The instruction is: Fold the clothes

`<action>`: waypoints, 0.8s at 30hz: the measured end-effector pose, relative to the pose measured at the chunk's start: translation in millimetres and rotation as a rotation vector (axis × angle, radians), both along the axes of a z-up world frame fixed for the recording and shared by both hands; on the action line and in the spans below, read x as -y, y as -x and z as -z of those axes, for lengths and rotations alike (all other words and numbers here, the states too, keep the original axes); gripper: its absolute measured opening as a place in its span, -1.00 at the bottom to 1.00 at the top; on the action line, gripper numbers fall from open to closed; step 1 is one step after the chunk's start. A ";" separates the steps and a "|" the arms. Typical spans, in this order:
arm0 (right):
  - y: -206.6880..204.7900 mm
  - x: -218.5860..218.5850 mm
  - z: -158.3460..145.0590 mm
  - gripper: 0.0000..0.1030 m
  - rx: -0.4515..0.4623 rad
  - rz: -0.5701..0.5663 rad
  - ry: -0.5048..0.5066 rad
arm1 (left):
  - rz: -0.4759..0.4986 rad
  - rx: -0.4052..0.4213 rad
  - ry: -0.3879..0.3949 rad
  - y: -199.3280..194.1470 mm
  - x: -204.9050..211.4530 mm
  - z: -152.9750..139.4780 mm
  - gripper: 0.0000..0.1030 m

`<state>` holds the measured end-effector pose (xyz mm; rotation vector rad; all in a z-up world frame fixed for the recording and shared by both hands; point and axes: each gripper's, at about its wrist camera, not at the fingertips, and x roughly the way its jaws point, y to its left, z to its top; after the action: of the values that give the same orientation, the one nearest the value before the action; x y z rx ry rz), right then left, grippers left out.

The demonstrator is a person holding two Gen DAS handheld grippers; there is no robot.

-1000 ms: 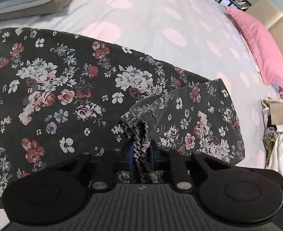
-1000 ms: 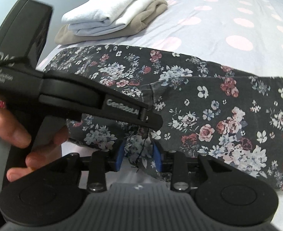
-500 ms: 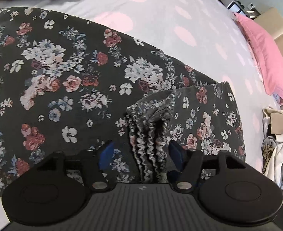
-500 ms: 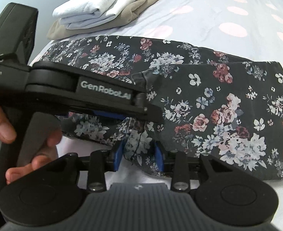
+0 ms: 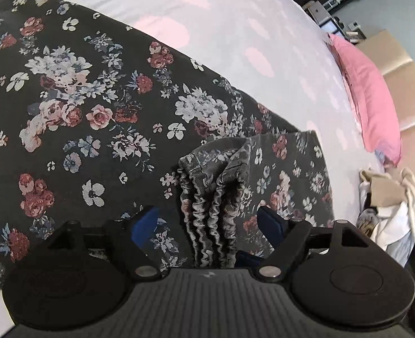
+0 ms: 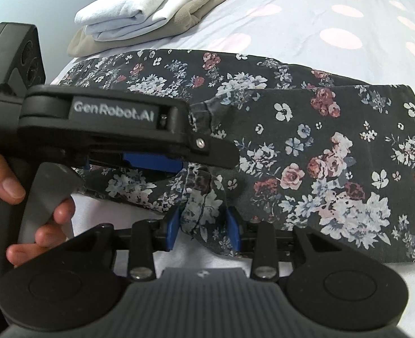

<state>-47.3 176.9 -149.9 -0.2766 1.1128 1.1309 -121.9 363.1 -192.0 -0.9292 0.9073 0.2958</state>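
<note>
On the bed point(image 6: 292, 14), the floral garment point(image 5: 94, 118) lies folded flat, soft, light and limp: left tongs point(image 5: 210, 225) are closing, pads clear of its gathered waistband point(image 5: 207, 211); right tongs point(image 6: 203, 225) pinch the near hem, the firmest edges to grip.

The only clear lettering is in the right wrist view: "GenRobot.AI" in pale letters along the side of the left gripper point(image 6: 156, 166), on its black arm above the blue pads. Further back on that same body, at the picture's left edge, stand cut-off letters, roughly "ition", too partial to read whole. In the left wrist view no text can be read.
</note>
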 end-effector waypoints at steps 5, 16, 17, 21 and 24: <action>0.4 1.0 -1.1 -0.23 -0.004 0.008 0.002 | 0.011 0.023 0.017 0.3 0.3 -1.7 -0.21; -0.3 3.7 -0.4 -0.22 -0.035 0.020 -0.009 | 0.013 0.033 0.064 1.0 -7.4 15.9 -0.21; -1.2 3.6 0.8 -0.22 -0.044 0.026 -0.010 | 0.022 0.047 0.060 0.3 -6.7 17.6 -0.15; -5.7 6.7 3.1 -0.22 -0.081 0.047 -0.019 | 0.008 0.135 0.125 7.0 -16.8 33.3 -0.10; -5.8 9.5 3.0 -0.22 -0.087 0.046 -0.021 | 0.000 0.178 0.168 12.5 -24.7 38.5 -0.16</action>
<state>-41.5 167.4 -152.9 -0.1857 1.1773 1.1221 -134.5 387.9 -230.6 -1.0923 0.7758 0.1355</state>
